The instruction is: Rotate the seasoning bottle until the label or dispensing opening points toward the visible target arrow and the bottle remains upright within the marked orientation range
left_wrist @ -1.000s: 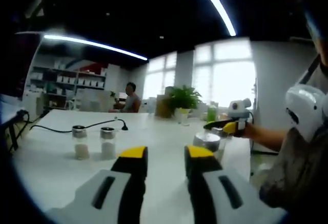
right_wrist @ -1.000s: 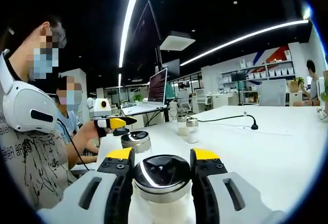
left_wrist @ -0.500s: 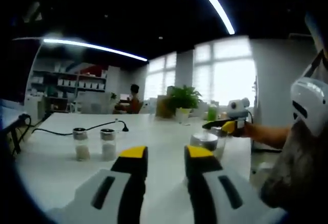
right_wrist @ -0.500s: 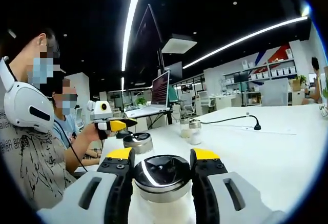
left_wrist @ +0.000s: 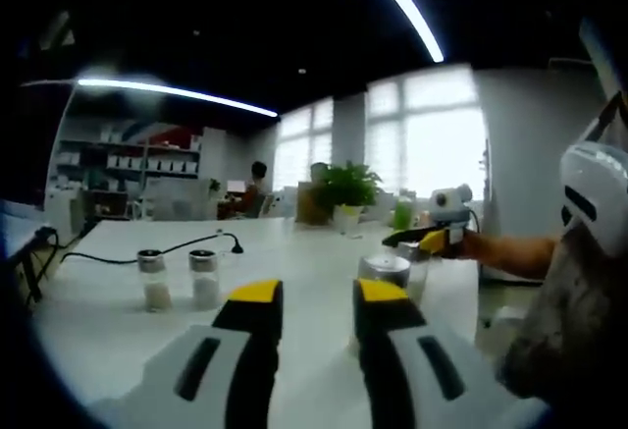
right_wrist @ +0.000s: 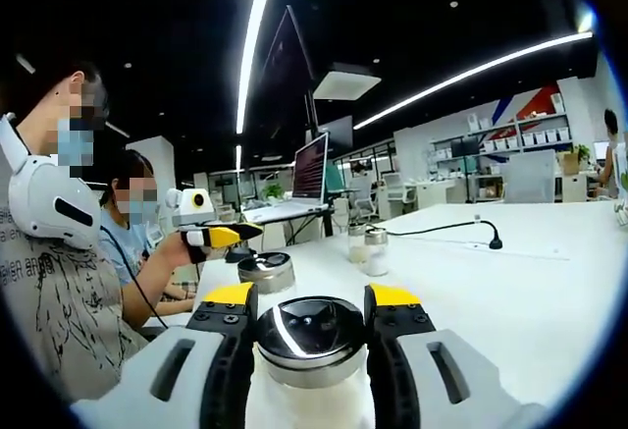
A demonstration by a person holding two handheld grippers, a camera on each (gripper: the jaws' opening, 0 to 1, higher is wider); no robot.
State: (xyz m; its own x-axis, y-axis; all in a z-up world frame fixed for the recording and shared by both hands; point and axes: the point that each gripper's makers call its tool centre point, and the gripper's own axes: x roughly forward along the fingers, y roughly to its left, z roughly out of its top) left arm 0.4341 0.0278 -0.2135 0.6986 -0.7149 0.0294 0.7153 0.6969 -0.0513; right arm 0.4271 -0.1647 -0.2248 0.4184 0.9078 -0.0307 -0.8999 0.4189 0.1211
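Glass and a steel cap: the seasoning bottle (left_wrist: 384, 274) stood on the white table (left_wrist: 294, 252), probably rigid, slick, best held below its cap; my left gripper (left_wrist: 308, 303) hung open, empty. In the right gripper view, my right gripper (right_wrist: 310, 309) clamped another bottle (right_wrist: 310, 346) under its lid.

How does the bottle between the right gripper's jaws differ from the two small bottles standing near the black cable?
The held bottle sits clamped between the right gripper jaws, while the two small bottles stand free on the white table, side by side. The held bottle fills the foreground of the right gripper view; the pair looks tiny and far. All have metallic caps, pale contents, and stand upright.
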